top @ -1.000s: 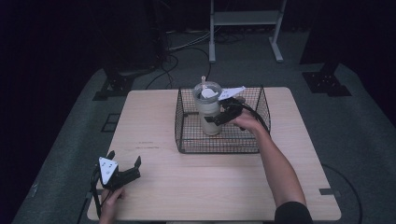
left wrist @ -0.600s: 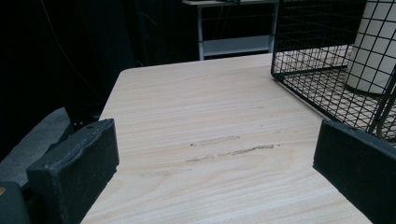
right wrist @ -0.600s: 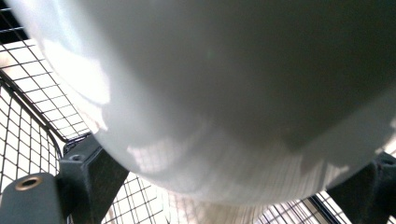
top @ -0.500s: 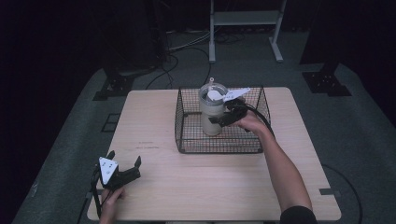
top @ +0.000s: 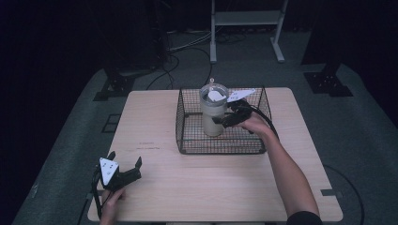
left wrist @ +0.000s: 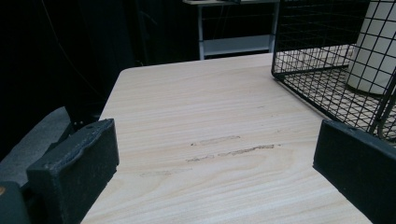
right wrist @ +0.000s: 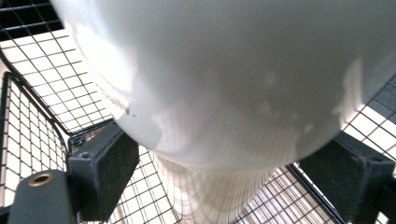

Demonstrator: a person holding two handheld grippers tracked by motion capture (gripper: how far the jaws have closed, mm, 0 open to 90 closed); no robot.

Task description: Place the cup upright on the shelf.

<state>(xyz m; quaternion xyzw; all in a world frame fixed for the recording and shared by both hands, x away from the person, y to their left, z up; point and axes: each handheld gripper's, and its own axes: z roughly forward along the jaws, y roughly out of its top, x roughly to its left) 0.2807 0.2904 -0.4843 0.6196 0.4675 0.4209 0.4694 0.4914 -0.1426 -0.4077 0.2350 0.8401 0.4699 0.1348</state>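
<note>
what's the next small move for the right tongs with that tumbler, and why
Probably lift straight up a little. The right tongs grip the tumbler at its side, inside the wire basket, whose walls surround it, so a sideways pull would likely hit the mesh. The left tongs sit open, far off on the table.

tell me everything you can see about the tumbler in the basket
The tumbler is a tall, cream-white cup with a smooth, glossy wall, a clear lid and a small knob on top. It stands upright inside the black wire basket, toward its back left. The right gripper has its jaws closed around its side.
</note>
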